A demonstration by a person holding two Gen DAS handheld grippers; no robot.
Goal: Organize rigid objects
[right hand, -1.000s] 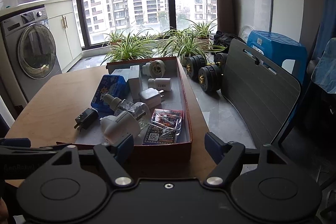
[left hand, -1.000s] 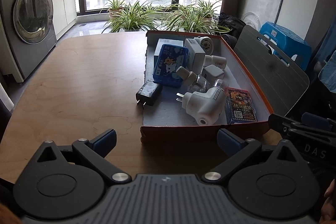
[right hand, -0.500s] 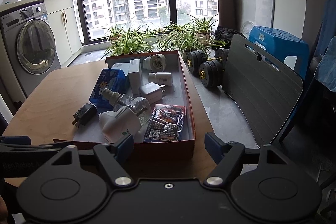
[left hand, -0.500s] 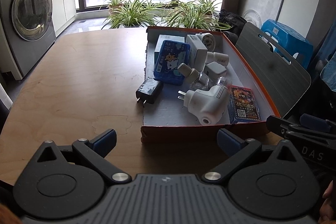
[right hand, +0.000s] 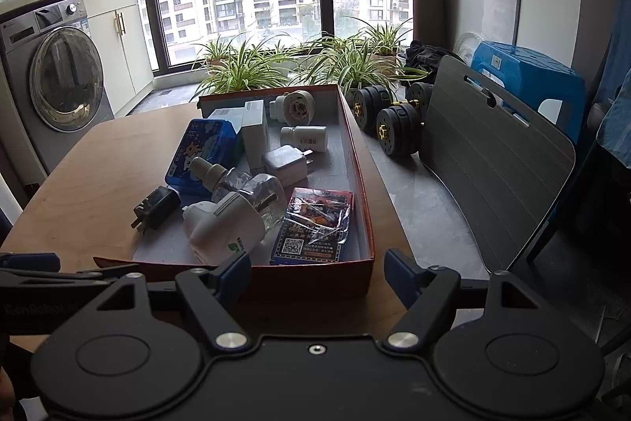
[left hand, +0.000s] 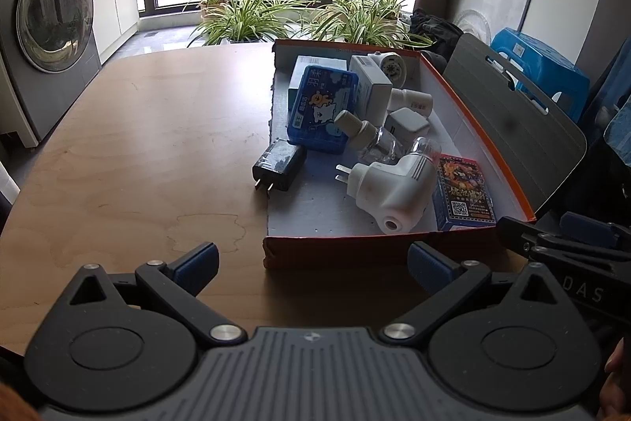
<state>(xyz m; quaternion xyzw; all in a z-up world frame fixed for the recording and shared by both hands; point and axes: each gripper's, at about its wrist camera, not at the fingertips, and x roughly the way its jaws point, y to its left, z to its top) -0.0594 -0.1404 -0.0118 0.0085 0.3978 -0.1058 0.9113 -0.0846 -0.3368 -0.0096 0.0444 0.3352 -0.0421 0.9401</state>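
A shallow orange-red box (left hand: 479, 135) lies on the wooden table (left hand: 138, 145). It holds a blue tin (left hand: 321, 107), a clear bottle (left hand: 370, 139), a white plug-in device (left hand: 394, 190), a card pack (left hand: 463, 192) and several small white items. A black charger (left hand: 278, 164) lies across the box's left edge. My left gripper (left hand: 311, 261) hovers open and empty just before the box's near wall. My right gripper (right hand: 317, 269) is open too, nothing gripped, at the box's near right corner (right hand: 366, 263). The card pack (right hand: 315, 227) lies just beyond it.
A washing machine (left hand: 51, 22) stands at the far left and potted plants (left hand: 295, 14) line the window. To the right of the table are a grey chair back (right hand: 501, 160), dumbbells (right hand: 390, 121) on the floor and a blue stool (right hand: 528, 73).
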